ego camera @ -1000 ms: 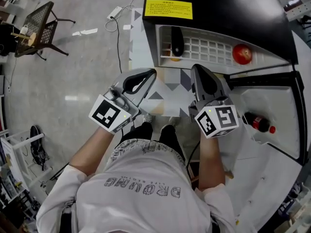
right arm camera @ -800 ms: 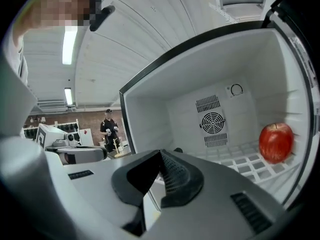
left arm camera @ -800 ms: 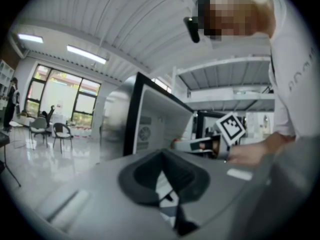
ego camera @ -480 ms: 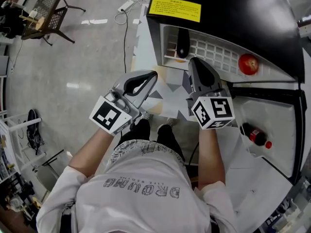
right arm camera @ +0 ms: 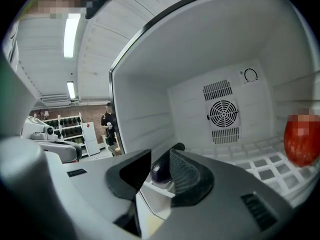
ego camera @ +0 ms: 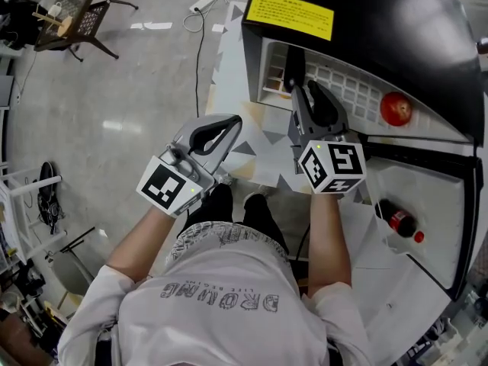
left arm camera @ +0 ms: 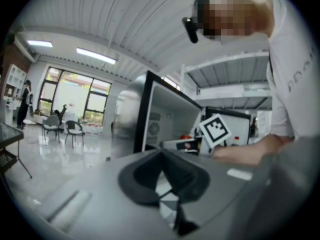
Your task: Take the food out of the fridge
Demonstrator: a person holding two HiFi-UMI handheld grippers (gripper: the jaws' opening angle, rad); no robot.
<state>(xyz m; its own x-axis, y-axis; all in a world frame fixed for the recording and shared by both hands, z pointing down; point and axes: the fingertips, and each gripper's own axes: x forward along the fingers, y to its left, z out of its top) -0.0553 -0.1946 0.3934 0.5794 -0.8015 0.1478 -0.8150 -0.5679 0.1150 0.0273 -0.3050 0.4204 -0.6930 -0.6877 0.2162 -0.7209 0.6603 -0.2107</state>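
Observation:
A small black fridge (ego camera: 366, 29) stands open with a white wire shelf (ego camera: 343, 90) inside. On the shelf's left end lies a dark eggplant (ego camera: 293, 65); at the right sits a red round fruit (ego camera: 396, 108). My right gripper (ego camera: 306, 90) reaches into the fridge mouth with its jaws opening. In the right gripper view the eggplant's tip (right arm camera: 161, 171) shows in the gap between the jaws of the right gripper (right arm camera: 160, 158), and the pads are not pressing on it. The red fruit (right arm camera: 301, 138) lies off to the right. My left gripper (ego camera: 236, 120) hangs shut and empty outside the fridge.
The fridge door (ego camera: 427, 280) is swung open at the right and holds a cola bottle (ego camera: 396, 219) in its rack. A patterned mat (ego camera: 259, 147) lies in front of the fridge. A mesh chair (ego camera: 76, 17) and a power strip (ego camera: 202, 4) are on the floor at the left.
My right gripper has moved forward and down toward the fridge shelf, and its jaws have gone from shut to parted around the eggplant's end. The left gripper has hardly moved.

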